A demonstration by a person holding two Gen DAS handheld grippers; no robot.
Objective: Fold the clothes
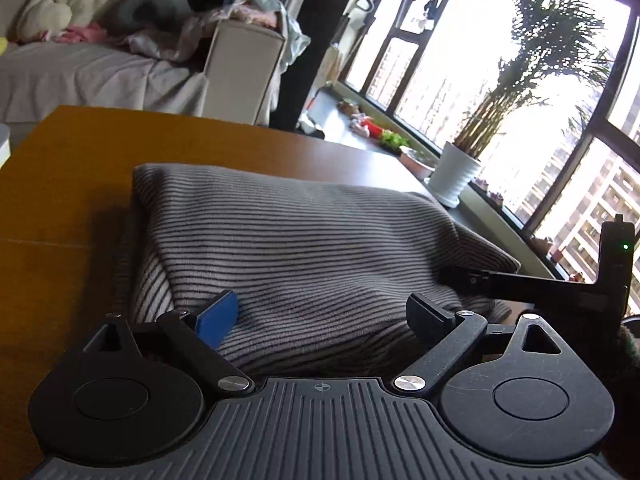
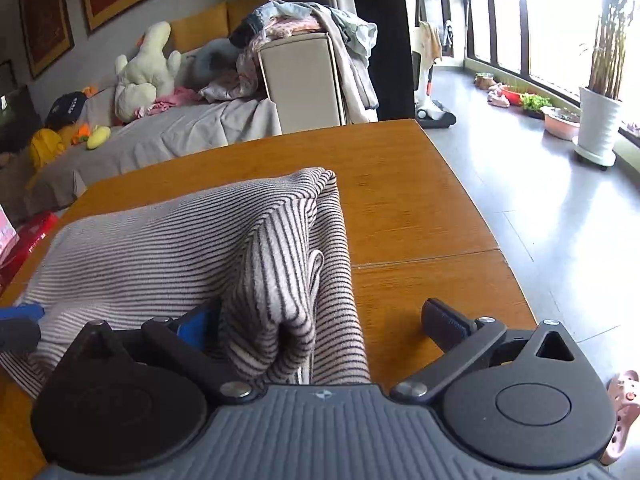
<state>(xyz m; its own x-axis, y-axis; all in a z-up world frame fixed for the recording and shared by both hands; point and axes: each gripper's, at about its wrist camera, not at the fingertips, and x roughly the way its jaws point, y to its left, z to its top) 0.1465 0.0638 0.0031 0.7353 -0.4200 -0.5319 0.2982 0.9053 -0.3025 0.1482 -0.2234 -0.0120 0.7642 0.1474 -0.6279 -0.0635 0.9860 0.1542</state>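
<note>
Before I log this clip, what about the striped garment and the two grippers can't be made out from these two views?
- Near hem of the striped garment: hidden in both views behind the gripper bodies.
- Left gripper: open over the cloth; whether its fingers touch it is unclear.
- Right gripper: open, a fold between its fingers; contact with the blue pad is hidden by cloth.
- Garment type: folded, no telling features show.
- Table: near edge cut off.

Bright window (image 1: 500, 80) glare, dim foreground, fisheye-bent edges.
</note>
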